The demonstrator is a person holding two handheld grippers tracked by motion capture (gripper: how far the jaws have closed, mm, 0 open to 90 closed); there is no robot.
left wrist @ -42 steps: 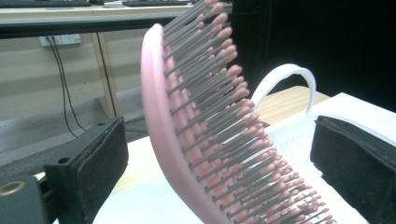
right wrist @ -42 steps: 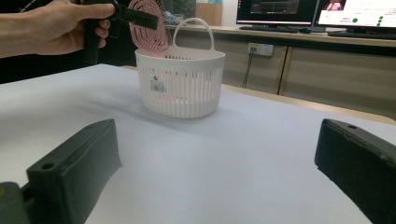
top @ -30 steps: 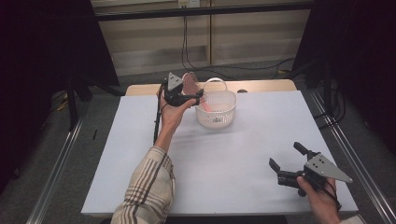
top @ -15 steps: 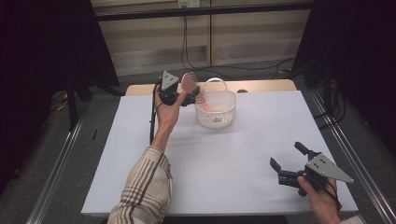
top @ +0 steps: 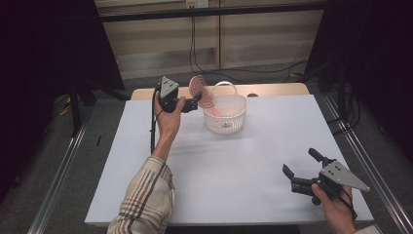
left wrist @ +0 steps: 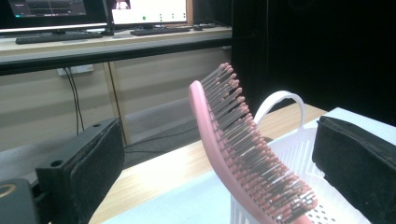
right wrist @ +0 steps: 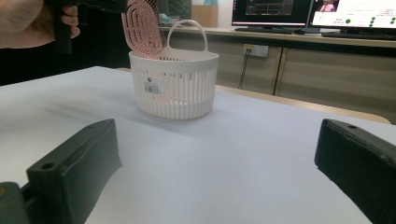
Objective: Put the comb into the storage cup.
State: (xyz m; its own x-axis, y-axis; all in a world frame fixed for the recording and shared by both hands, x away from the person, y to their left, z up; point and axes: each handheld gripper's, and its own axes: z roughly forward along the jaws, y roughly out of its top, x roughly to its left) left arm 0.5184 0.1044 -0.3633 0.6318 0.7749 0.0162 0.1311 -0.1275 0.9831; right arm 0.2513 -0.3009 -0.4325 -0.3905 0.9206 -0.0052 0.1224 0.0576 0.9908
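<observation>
A pink hairbrush (top: 200, 91) (left wrist: 233, 149) leans in a white plastic basket (top: 226, 116) at the far middle of the table, its head sticking up over the left rim. My left gripper (top: 194, 103) (left wrist: 217, 140) is just left of the basket, open. Its jaws stand wide on either side of the brush head without touching it. My right gripper (top: 300, 162) (right wrist: 215, 144) hovers low at the front right of the table, open and holding nothing. It faces the basket (right wrist: 173, 84) and the brush (right wrist: 142, 25) from a distance.
The white tabletop (top: 234, 165) lies between the basket and my right gripper. A wooden strip (top: 272, 89) runs behind the table's far edge. Monitors and a keyboard (left wrist: 56, 36) sit on a desk beyond. Metal rails (top: 355, 161) flank the table.
My left gripper has drawn back a little to the left from the basket. The brush stays leaning in the basket. The right gripper has not moved.
</observation>
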